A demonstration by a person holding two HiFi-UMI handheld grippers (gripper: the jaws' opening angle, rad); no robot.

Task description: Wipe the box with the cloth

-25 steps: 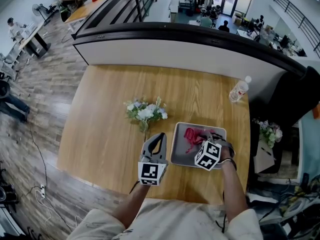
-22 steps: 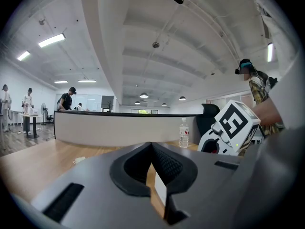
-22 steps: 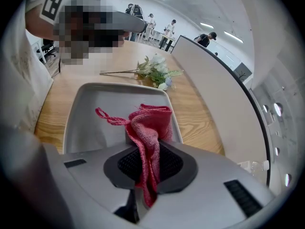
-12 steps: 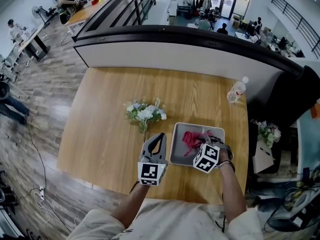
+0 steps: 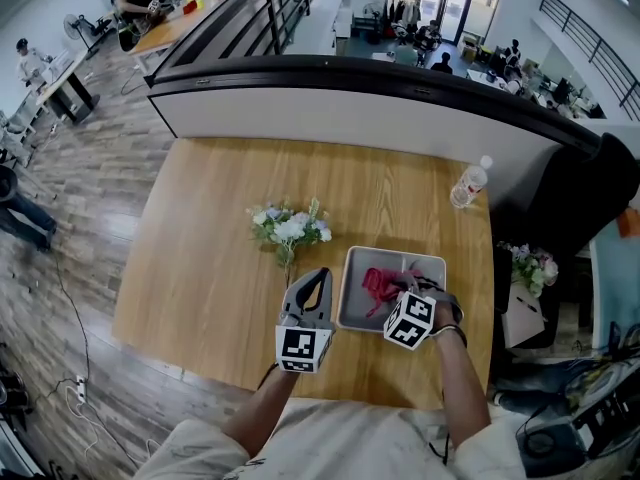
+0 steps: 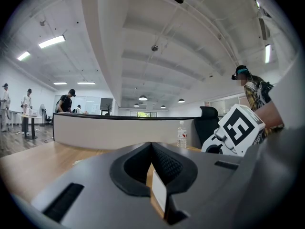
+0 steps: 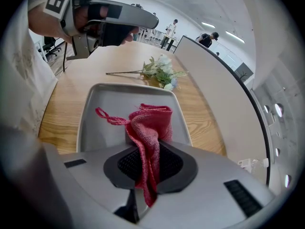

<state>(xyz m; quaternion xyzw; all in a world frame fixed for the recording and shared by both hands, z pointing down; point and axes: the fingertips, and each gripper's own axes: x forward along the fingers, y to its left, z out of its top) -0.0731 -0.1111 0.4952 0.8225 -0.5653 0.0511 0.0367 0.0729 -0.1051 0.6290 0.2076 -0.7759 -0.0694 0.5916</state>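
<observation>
My right gripper [image 7: 148,168] has its jaws clamped on a red woven cloth [image 7: 151,128]. The fabric is pinched between the pads, one end hanging below them and the rest bunched up ahead of the tips. In the head view this right gripper [image 5: 398,290] sits at the lower right of the frame over the shallow grey rectangular box [image 5: 352,303], with the cloth [image 5: 377,282] lying inside it. From here I can't quite tell whether the bunched end presses on the box floor [image 7: 102,111] or hangs just above it.

My left gripper [image 6: 151,149] has its jaws brought together, tips meeting. It is held just left of the box, low in the middle of the head view [image 5: 316,276], above the light wooden table [image 5: 210,248].

Beyond the box, towards the centre, lies a bunch of white flowers with green leaves [image 5: 290,226]. A clear plastic water bottle [image 5: 468,182] stands near the table's upper right edge.
</observation>
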